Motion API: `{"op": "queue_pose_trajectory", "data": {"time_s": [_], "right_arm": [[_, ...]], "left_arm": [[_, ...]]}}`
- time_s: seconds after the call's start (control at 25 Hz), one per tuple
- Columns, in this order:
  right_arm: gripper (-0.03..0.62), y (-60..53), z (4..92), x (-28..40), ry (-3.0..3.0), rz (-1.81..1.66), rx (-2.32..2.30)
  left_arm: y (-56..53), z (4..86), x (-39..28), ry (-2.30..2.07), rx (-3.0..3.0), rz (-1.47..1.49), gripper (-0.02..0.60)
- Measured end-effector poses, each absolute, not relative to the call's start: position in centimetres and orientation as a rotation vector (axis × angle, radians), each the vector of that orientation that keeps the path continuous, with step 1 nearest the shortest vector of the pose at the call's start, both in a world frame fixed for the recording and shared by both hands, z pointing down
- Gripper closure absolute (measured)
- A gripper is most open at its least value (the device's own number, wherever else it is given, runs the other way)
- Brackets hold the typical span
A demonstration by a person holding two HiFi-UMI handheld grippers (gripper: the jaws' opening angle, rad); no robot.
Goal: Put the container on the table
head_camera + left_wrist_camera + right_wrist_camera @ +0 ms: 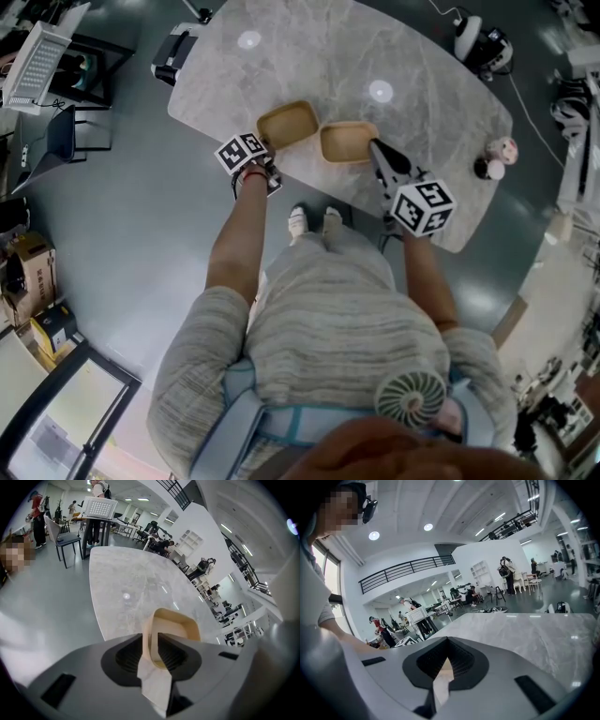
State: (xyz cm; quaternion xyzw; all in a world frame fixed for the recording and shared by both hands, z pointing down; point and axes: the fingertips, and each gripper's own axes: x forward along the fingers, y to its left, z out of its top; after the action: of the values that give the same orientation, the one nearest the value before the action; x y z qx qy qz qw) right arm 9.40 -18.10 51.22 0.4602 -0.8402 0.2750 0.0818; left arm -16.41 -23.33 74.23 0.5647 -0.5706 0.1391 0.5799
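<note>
Two tan, rounded-square containers sit side by side on the grey marble table (422, 103), close to its near edge. My left gripper (269, 150) is shut on the near rim of the left container (289, 124). In the left gripper view that container's wall (171, 627) is clamped between the jaws of my left gripper (153, 644). My right gripper (375, 147) touches the right edge of the right container (347, 142). In the right gripper view the jaws of my right gripper (446, 660) stand closed on a thin tan sliver (444, 670) of it.
A small pink-and-white toy (502, 150) with a dark ball lies at the table's right end. A black device (173, 56) hangs over the far left edge. A chair (56, 136) and stands are on the floor to the left. People stand in the background.
</note>
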Motion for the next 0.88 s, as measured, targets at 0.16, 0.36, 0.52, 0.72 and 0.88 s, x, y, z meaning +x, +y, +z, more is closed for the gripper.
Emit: {"op": "queue_pose_trajectory", "data": {"time_s": [0.16,0.36,0.52,0.72,0.88], "right_arm": [[0.591,-17.9,51.0,9.2,-2.514,0.811,1.364],[0.591,-17.6,50.7,9.3,-2.528,0.808,1.353],[0.591,-17.5,50.3,9.2,-2.539,0.789,1.345],[0.591,-17.4,49.8,8.9,-2.551,0.78,1.335],[0.591,-17.3,49.7,8.9,-2.558,0.781,1.329]], "left_arm": [[-23.1,73.2,-16.3,-1.346,1.346,0.322,0.494],[-23.0,71.7,-15.4,-1.331,1.402,0.282,0.494],[-23.1,70.4,-14.7,-1.298,1.446,0.231,0.494],[-23.2,68.7,-14.1,-1.263,1.495,0.157,0.494],[-23.3,67.3,-13.5,-1.248,1.533,0.109,0.494]]}}
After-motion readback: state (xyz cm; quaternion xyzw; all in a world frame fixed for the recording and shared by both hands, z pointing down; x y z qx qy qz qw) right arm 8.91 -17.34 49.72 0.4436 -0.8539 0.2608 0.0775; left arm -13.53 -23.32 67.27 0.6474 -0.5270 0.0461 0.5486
